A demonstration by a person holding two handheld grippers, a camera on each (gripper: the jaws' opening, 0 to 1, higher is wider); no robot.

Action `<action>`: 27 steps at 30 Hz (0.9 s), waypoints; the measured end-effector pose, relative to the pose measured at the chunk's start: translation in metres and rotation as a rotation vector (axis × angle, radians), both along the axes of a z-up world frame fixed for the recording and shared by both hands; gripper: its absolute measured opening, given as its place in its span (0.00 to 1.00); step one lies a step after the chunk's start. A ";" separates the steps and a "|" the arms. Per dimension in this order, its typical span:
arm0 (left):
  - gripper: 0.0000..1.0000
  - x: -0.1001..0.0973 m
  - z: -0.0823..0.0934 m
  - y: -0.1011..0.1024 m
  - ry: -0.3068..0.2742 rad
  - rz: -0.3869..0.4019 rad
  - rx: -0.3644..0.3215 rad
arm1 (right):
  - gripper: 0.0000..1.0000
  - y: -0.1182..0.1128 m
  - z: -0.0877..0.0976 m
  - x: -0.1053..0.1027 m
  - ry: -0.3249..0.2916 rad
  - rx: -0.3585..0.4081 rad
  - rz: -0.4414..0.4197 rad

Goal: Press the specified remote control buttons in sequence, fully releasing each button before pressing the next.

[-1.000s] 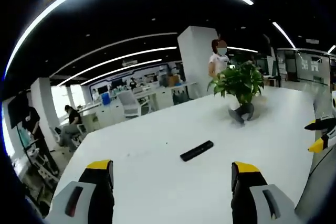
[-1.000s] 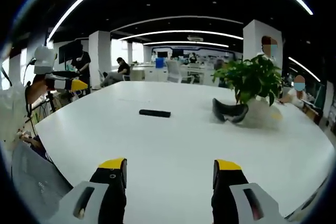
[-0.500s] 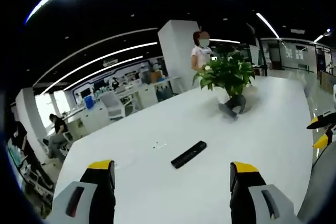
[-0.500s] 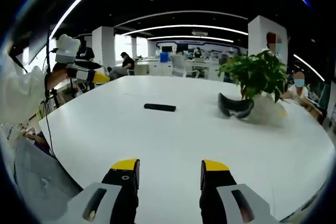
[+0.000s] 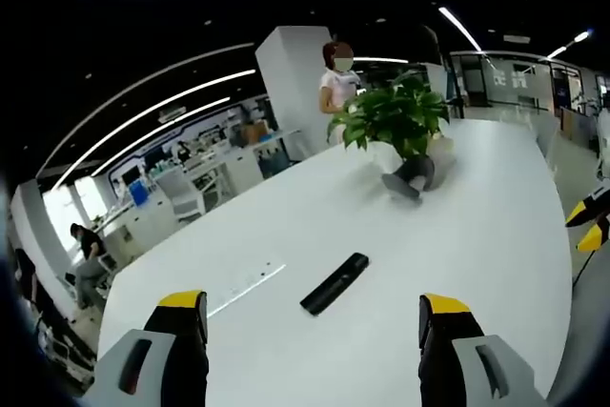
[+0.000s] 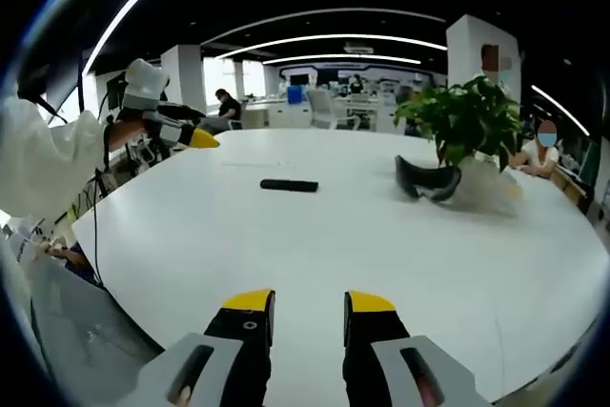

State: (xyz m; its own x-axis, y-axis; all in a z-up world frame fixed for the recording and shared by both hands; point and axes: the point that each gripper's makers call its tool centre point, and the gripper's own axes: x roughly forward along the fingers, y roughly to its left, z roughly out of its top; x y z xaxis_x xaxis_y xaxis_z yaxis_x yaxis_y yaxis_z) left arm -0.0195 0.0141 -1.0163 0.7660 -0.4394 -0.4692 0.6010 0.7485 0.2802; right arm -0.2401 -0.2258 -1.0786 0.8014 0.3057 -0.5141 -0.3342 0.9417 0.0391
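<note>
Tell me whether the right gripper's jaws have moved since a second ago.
Yes. The right gripper has narrowed its jaws toward each other; less white table shows between the yellow tips.

Buttons on the remote (image 5: 335, 283) are way too small to make out. The right gripper (image 5: 588, 226) is chopped off by the left gripper view's edge, so its jaws can't be read there.

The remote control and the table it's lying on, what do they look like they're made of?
The remote control looks like matte black plastic: a slim dark bar with no glare, though its buttons are too small to make out. The table seems to be a smooth white laminate or painted top with a soft sheen, seamless apart from one pale strip.
</note>
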 end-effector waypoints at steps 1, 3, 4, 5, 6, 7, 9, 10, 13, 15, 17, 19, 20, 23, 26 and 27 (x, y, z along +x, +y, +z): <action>0.96 0.002 -0.001 -0.001 -0.002 -0.008 0.006 | 0.25 0.000 0.000 0.000 0.003 0.000 0.001; 0.96 0.005 -0.003 -0.003 -0.001 -0.016 0.016 | 0.23 0.000 -0.001 -0.001 0.008 0.004 -0.001; 0.96 0.008 -0.003 -0.006 -0.001 -0.023 0.018 | 0.22 0.000 -0.001 -0.001 0.012 0.007 -0.002; 0.95 0.010 -0.004 -0.007 0.002 -0.026 0.020 | 0.21 0.000 -0.001 -0.001 0.014 0.008 -0.003; 0.95 0.012 -0.005 -0.009 0.005 -0.035 0.024 | 0.20 -0.001 -0.002 -0.002 0.018 0.008 -0.004; 0.95 0.014 -0.006 -0.010 0.006 -0.040 0.025 | 0.19 -0.001 -0.003 -0.002 0.022 0.007 -0.003; 0.95 0.019 -0.008 -0.014 0.017 -0.054 0.029 | 0.17 0.001 -0.004 -0.003 0.033 0.008 0.001; 0.95 0.021 -0.009 -0.015 0.020 -0.058 0.033 | 0.15 0.001 -0.005 -0.003 0.041 0.008 0.004; 0.94 0.030 -0.014 -0.018 0.032 -0.079 0.047 | 0.11 0.002 -0.007 -0.005 0.054 0.003 0.008; 0.94 0.036 -0.018 -0.018 0.043 -0.088 0.054 | 0.07 0.003 -0.009 -0.005 0.065 0.004 0.012; 0.93 0.043 -0.024 -0.020 0.058 -0.102 0.059 | 0.06 0.003 -0.010 -0.006 0.075 0.006 0.012; 0.90 0.051 -0.031 -0.021 0.077 -0.104 0.066 | 0.05 0.003 -0.012 -0.006 0.083 0.003 0.009; 0.89 0.054 -0.033 -0.022 0.082 -0.110 0.066 | 0.04 0.003 -0.012 -0.007 0.087 0.003 0.008; 0.88 0.063 -0.046 -0.027 0.111 -0.131 0.089 | 0.02 0.003 -0.015 -0.008 0.107 0.001 0.005; 0.85 0.072 -0.062 -0.035 0.145 -0.172 0.124 | 0.02 0.002 -0.016 -0.007 0.116 0.002 0.000; 0.84 0.073 -0.066 -0.037 0.156 -0.186 0.130 | 0.02 0.002 -0.016 -0.008 0.121 0.010 -0.002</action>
